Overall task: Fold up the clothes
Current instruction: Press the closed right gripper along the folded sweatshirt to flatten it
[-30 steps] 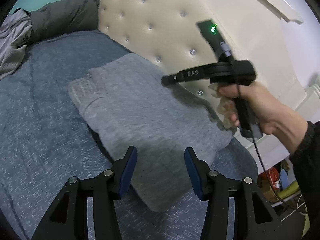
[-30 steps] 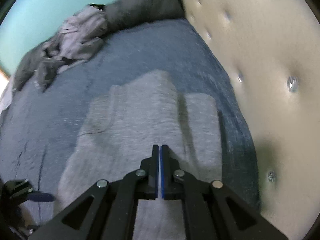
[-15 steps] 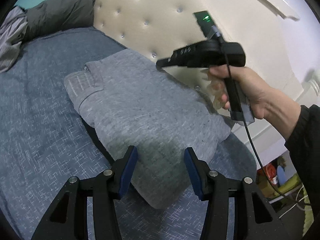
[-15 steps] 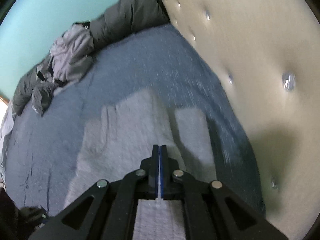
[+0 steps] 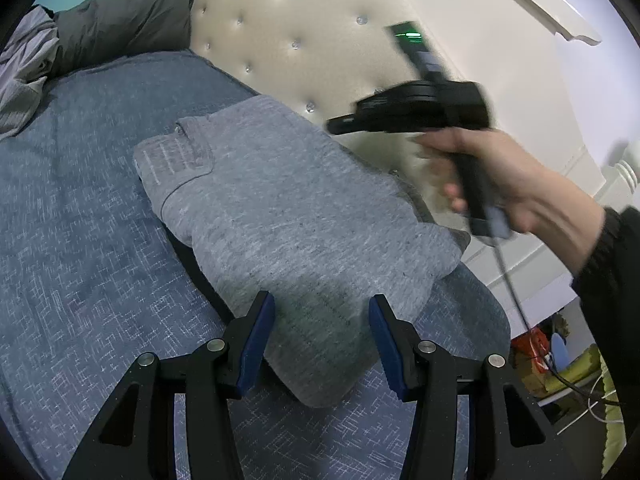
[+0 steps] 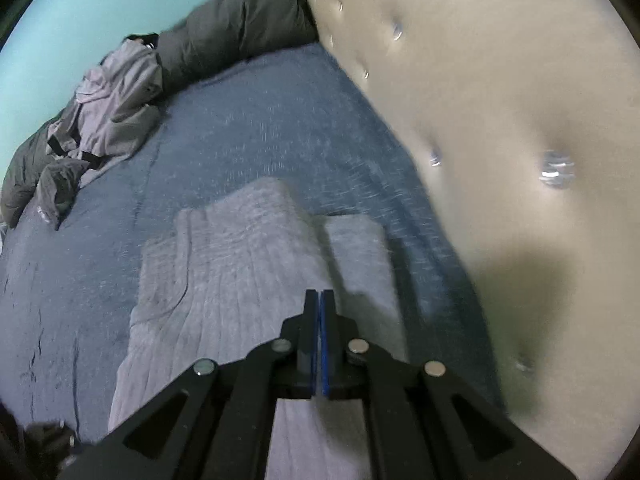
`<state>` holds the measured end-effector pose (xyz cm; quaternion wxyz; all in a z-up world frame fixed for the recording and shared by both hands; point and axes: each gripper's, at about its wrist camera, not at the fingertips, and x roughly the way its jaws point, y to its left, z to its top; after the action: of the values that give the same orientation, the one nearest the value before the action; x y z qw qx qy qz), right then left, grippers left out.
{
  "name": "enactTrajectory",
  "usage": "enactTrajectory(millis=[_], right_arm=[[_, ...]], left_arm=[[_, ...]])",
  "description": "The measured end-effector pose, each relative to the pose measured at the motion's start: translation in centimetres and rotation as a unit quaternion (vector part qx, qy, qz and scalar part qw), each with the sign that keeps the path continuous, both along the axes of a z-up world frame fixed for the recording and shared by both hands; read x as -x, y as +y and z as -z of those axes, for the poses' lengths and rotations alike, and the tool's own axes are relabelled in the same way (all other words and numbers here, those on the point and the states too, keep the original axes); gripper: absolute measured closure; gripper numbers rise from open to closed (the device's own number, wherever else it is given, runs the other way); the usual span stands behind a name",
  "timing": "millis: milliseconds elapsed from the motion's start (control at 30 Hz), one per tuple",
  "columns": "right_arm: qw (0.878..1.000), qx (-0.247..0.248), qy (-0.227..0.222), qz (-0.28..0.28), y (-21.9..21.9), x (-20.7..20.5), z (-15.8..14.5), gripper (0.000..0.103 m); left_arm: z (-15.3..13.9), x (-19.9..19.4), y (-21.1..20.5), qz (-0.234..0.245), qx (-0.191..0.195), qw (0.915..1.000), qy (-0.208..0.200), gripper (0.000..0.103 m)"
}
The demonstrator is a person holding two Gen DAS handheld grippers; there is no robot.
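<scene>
A grey folded garment [image 5: 280, 208] lies on the blue bedspread [image 5: 80, 240] close to the headboard; the right wrist view shows the same garment [image 6: 240, 272] from above. My left gripper [image 5: 322, 316] is open, its blue-padded jaws hovering over the garment's near end with nothing between them. In a person's hand, my right gripper [image 5: 340, 126] hangs in the air above the garment's far side beside the headboard, blurred by motion. In its own view the right gripper [image 6: 319, 300] is shut and empty, its pads pressed together above the cloth.
A cream tufted headboard [image 5: 304, 32] runs along the bed's right side. A dark grey duvet [image 5: 120, 28] and crumpled light grey clothes [image 6: 112, 112] pile at the far end. Clutter sits on the floor [image 5: 560, 360] past the bed's corner.
The right gripper has risen and drawn back to the right, away from the garment. The left gripper and the garment have stayed put.
</scene>
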<state>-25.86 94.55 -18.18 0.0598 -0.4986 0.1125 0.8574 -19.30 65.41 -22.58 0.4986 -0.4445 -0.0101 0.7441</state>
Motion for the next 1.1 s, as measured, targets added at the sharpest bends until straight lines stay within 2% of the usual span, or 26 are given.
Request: enactTrajectory(millis=[67, 200, 333, 400, 500, 567, 633, 733, 833, 1100], right_arm=[[1.0, 0.016, 0.013, -0.013, -0.1, -2.1, -1.0, 0.103], [0.999, 0.027, 0.006, -0.034, -1.6, -6.2, -0.1, 0.103], [1.0, 0.024, -0.013, 0.008, -0.3, -9.5, 1.8, 0.103], [0.999, 0.022, -0.006, 0.027, 0.2, -10.7, 2.3, 0.103], [0.999, 0.027, 0.031, 0.035, -0.5, -12.5, 1.1, 0.103], [0.997, 0.037, 0.062, 0.027, -1.4, -13.9, -0.2, 0.103], [0.996, 0.05, 0.074, 0.013, -2.5, -14.9, -0.7, 0.103], [0.998, 0.04, 0.052, -0.001, -3.9, -16.1, 0.6, 0.103], [0.999, 0.027, 0.028, 0.019, -3.6, -17.4, 2.5, 0.103], [0.997, 0.032, 0.049, 0.046, -3.2, -19.7, 2.8, 0.103]], left_arm=[[-0.1, 0.0, 0.0, -0.002, -0.001, 1.0, 0.0, 0.05], [-0.4, -0.1, -0.1, -0.005, -0.002, 1.0, -0.001, 0.05], [-0.5, -0.5, -0.3, -0.008, 0.006, 1.0, 0.001, 0.05], [-0.5, -0.8, -0.5, -0.006, 0.012, 0.9999, 0.004, 0.05], [-0.7, -0.9, -0.8, -0.008, 0.014, 0.9998, 0.007, 0.05], [-0.9, -0.8, -1.0, -0.012, 0.013, 0.9998, 0.008, 0.05], [-1.2, -0.7, -1.2, -0.015, 0.012, 0.9998, 0.01, 0.05], [-1.3, -0.8, -1.2, -0.018, 0.014, 0.9997, 0.009, 0.05], [-1.3, -1.1, -1.6, -0.025, 0.016, 0.9996, 0.006, 0.05], [-1.3, -0.3, -1.7, -0.047, 0.023, 0.9985, 0.016, 0.05]])
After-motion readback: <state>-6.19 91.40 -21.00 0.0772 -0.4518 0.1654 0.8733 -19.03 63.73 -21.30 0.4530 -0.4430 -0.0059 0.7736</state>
